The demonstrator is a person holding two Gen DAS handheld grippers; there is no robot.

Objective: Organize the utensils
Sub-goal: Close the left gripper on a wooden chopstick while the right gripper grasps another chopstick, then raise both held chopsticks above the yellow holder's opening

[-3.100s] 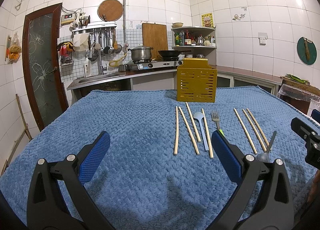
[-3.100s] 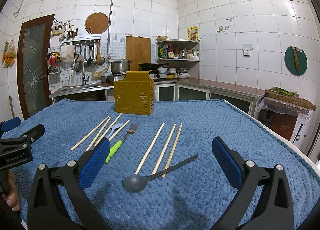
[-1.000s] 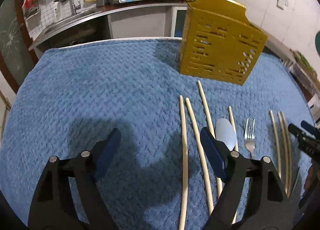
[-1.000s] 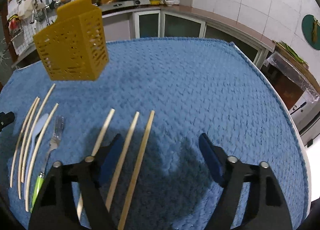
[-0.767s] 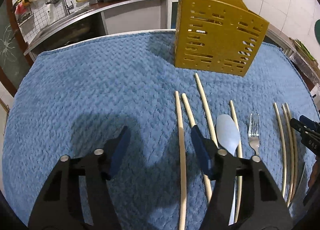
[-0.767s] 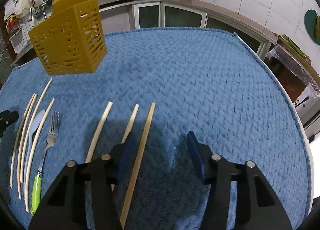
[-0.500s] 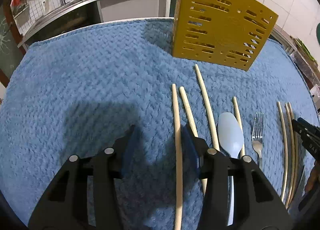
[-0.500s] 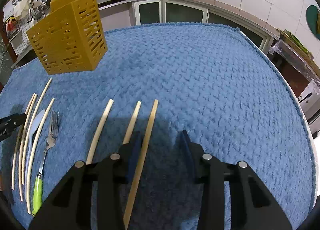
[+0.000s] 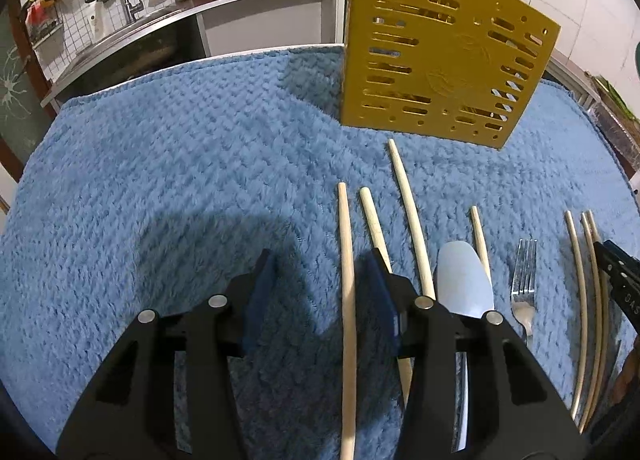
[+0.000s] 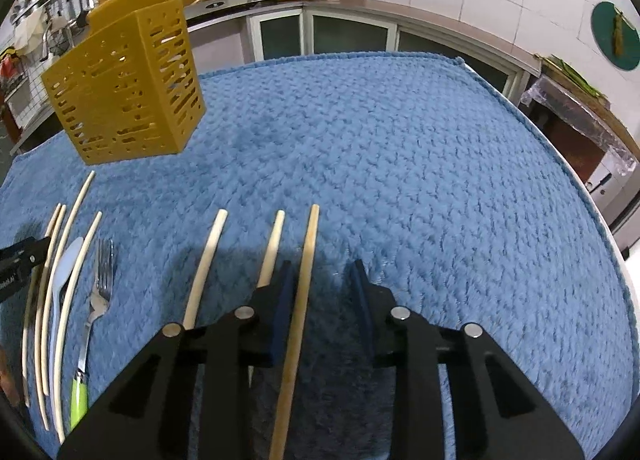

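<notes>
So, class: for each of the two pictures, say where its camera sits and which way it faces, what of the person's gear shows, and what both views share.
Left wrist: on the left gripper, looking down at the leftmost chopstick between its open fingers; the other gripper's tip shows at right.
Right wrist: on the right gripper, looking down at the rightmost chopstick between closing fingers.
Shared: yellow holder, fork, blue cloth.

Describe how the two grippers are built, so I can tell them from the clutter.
Both match: the left gripper and right gripper are matte black plastic frames with triangular cut-outs, round silver screw heads on the linkages, and ribbed dark blue pads lining the two fingers. White lettering marks one finger's side, too small to read. No cables or sleeves show.
</notes>
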